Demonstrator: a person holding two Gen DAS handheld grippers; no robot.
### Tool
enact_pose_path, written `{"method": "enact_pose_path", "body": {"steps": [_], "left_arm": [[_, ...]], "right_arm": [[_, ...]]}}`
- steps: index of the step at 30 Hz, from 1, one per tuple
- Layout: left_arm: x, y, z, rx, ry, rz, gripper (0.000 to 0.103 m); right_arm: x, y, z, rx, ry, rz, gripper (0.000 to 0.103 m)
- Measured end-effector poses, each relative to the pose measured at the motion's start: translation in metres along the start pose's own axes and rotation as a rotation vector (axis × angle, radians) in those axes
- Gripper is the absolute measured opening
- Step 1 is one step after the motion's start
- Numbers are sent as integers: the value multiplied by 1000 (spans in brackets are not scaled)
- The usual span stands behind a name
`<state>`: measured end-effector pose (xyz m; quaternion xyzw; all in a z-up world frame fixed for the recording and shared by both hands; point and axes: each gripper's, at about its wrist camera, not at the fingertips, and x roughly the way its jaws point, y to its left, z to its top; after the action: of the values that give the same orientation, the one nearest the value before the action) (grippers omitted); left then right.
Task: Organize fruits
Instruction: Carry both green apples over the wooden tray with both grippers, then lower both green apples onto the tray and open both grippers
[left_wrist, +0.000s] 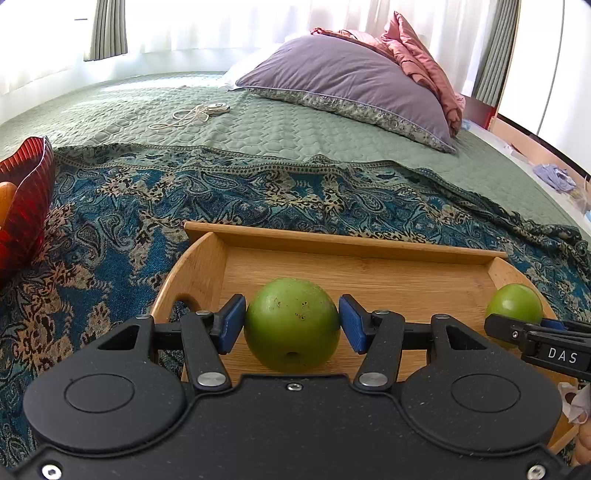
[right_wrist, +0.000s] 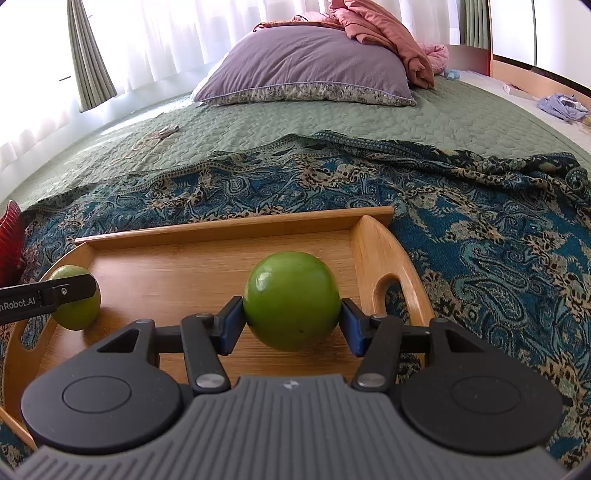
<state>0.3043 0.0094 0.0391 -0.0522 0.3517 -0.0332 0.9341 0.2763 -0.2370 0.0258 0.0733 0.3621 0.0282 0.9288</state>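
Currently catalogued: left claw (left_wrist: 291, 325) clamped a speckled green fruit (left_wrist: 291, 325); right claw (right_wrist: 291, 314) clamped a glossy green fruit (right_wrist: 291, 299), three o'clock of it, both low over the wooden tray (left_wrist: 343, 242), apparently for placing.

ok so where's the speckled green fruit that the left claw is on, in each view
Left wrist view: the speckled round green fruit sits bottom centre, between the left claw's blue pads.
Right wrist view: the same fruit is at the far left edge, partly behind a black claw finger.
Shared landmark: the wooden tray under both fruits, its far wall showing in both views.
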Motion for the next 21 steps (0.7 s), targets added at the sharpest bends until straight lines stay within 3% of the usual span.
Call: {"method": "enact_pose_path", "body": {"steps": [15,17,21], "left_arm": [[0,-2,-1,32,-1,-5,53],[0,-2,-1,45,1,-7,54],[-1,0,-1,40,-2,-6,54]], "right_arm": [[3,2,0,-12,9,-7,59],[3,4,0,-19,14,-11,65],[3,7,1,-43,20,-21,66]]}}
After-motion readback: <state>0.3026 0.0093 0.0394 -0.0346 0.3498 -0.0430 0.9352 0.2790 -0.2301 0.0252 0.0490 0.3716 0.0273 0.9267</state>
